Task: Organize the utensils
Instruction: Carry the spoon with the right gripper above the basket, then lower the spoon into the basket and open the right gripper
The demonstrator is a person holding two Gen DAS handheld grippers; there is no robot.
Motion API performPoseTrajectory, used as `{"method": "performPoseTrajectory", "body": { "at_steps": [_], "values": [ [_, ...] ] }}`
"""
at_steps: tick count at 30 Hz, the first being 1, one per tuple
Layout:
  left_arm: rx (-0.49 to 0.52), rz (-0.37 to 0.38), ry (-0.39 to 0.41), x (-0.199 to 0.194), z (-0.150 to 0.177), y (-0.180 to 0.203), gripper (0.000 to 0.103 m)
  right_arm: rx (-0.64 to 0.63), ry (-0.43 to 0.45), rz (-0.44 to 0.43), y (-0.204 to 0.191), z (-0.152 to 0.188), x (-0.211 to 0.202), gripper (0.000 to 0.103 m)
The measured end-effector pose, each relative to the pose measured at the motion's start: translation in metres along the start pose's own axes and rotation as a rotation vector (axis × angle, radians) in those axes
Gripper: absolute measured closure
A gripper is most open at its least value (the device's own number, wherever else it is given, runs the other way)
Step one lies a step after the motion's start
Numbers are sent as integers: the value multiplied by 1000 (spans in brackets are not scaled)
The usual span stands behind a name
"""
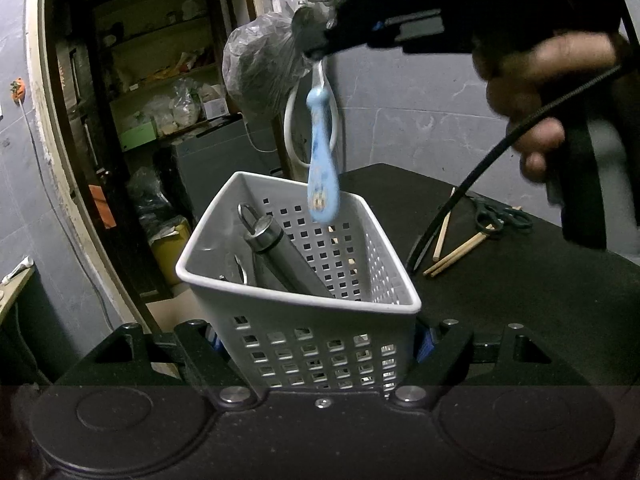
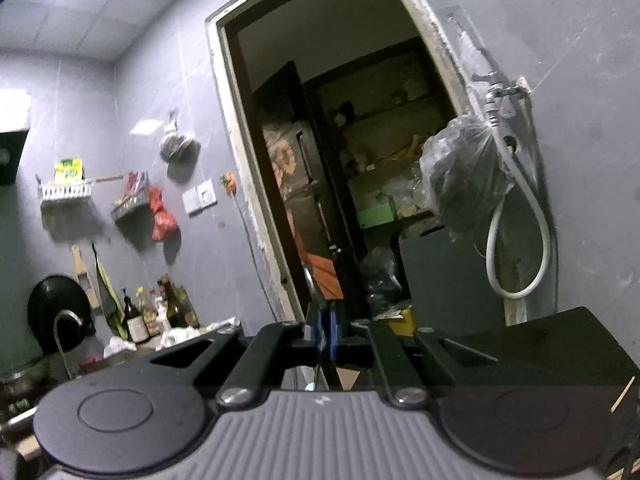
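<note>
The right tool is clenched on the thin neck of a small blue-handled utensil, which dangles just above the open mouth of the white perforated basket, while the left tool clamps that basket by its side walls over the black worktop. It looks light, stiff and a touch slippery, so that pinch at the narrow neck lets it swing. Its long axis hangs near vertical, fat handle end pointing down into the basket.
</note>
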State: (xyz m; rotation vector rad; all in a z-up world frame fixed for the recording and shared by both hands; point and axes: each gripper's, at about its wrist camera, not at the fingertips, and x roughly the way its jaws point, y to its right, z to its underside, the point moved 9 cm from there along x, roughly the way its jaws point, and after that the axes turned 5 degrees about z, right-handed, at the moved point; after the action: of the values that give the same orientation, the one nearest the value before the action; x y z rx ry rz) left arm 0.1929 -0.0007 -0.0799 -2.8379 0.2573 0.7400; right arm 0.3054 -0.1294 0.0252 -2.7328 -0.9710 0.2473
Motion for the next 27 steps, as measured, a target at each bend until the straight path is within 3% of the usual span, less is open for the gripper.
{"method": "performPoseTrajectory", "body": {
  "at_steps": [12,21,24,27],
  "values": [
    [0,1,1,0,0,-1,22,-191,-93,-8,-39,55,-13,98],
    [1,2,2,0,0,-1,22,-207,-143,1,-40,75,-17,97],
    [1,5,3,1,-1,0,22,-203,-162,2,-38,77,-15,94],
    [1,5,3,1,-1,0,22,-202,-172,-11,-37,77,-16,84]
  ]
}}
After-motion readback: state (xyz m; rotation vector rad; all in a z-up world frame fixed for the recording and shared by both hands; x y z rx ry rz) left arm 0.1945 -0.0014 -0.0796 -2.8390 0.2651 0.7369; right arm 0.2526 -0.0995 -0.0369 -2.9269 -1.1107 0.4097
